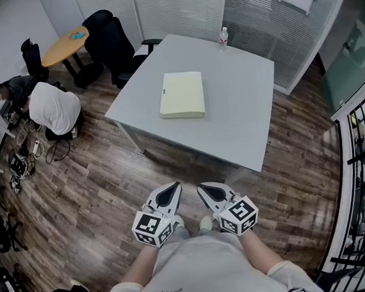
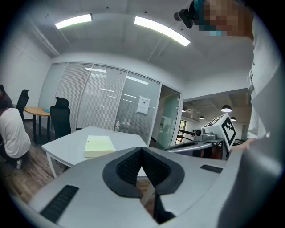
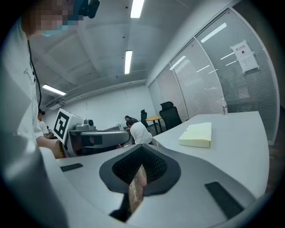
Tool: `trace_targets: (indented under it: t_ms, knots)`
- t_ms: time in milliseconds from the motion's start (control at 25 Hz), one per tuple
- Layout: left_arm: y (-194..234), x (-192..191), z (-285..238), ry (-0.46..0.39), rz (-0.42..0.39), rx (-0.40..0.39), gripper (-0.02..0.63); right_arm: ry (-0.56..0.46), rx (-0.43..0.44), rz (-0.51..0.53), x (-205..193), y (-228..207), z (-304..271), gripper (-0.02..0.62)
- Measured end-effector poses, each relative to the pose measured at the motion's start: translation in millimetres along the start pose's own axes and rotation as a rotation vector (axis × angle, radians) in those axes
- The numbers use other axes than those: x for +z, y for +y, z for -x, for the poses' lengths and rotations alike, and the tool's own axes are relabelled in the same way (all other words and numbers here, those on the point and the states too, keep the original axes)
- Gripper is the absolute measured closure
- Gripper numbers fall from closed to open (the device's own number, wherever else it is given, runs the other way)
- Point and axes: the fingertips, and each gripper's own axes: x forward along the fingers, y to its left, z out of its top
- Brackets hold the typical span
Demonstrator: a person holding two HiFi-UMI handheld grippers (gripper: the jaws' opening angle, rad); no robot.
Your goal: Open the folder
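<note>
Folder: the pale yellow rectangular folder lies flat and closed, a little left of the middle of the table, with nothing touching it.

Table: I am facing a light grey square table set corner-on to my head view. Its top is bare around the folder, and a clear plastic water bottle stands upright at the far edge.

Left gripper: my left gripper is clenched, its dark ribbed pads meeting at the tip with nothing between them. It hangs over the floor close to my body, well short of the table.

Right gripper: my right gripper is likewise clamped shut on nothing, and only floor shows through the slit below the pads. It sits just beside the left one, and both noses point towards the table's near edge.

Line of sight: each gripper view picks up the folder ahead on the tabletop, well apart from the jaws.

Background: a round wooden table and black office chairs stand at far left. A person in a white top crouches on the wood-plank floor among cables.
</note>
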Motion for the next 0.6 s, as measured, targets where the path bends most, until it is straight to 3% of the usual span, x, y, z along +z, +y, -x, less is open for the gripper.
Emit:
trace_targets:
  t_ms: [600]
  knots:
    - [20,1,6,0.002,0.018,0.003,0.597,-0.045,-0.003,-0.018,11,7,-18,0.574]
